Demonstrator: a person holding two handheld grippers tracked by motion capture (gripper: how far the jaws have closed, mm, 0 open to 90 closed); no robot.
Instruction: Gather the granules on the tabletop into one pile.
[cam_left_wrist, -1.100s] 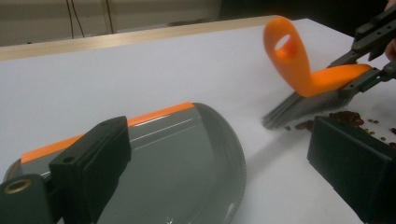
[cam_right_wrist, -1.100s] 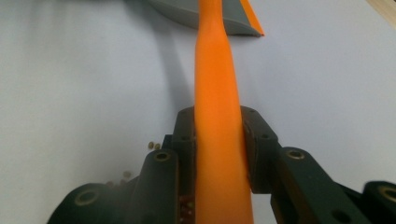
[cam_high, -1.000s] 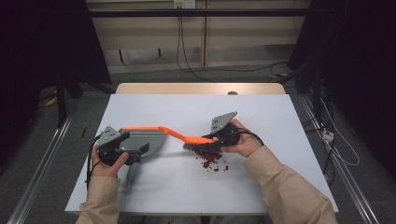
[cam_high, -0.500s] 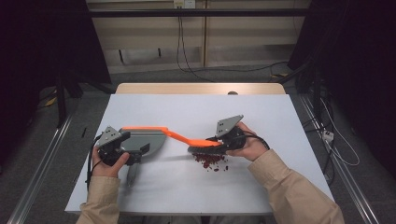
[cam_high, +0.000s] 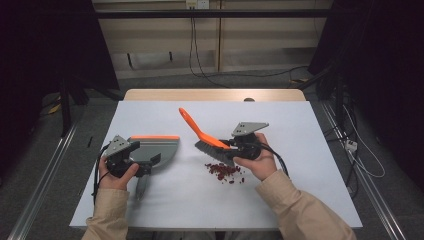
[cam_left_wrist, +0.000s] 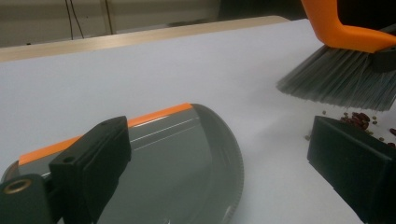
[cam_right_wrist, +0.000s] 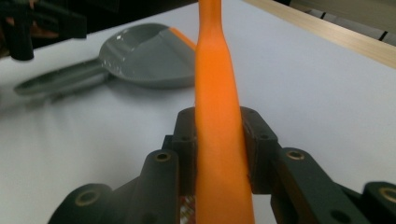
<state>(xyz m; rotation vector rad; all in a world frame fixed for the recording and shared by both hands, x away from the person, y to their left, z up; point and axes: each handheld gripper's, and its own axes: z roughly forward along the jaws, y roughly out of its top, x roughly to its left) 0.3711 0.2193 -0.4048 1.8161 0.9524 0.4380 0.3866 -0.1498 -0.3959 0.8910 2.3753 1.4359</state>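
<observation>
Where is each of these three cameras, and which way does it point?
High view: above the table's near edge, facing forward and down; forearms, both hands.
Left gripper view: on the left gripper, along its fingers toward the dustpan.
Right gripper view: on the right gripper, up the brush's handle.
All share brush and dustpan.

I see right gripper (cam_high: 231, 148) clamped on orange-handled grey-bristled brush (cam_high: 206, 137) | dark red beans (cam_high: 223, 171) scattered just below bristles | grey plastic dustpan (cam_high: 152, 148) by left gripper (cam_high: 148, 166) | white table (cam_high: 300, 150)
</observation>
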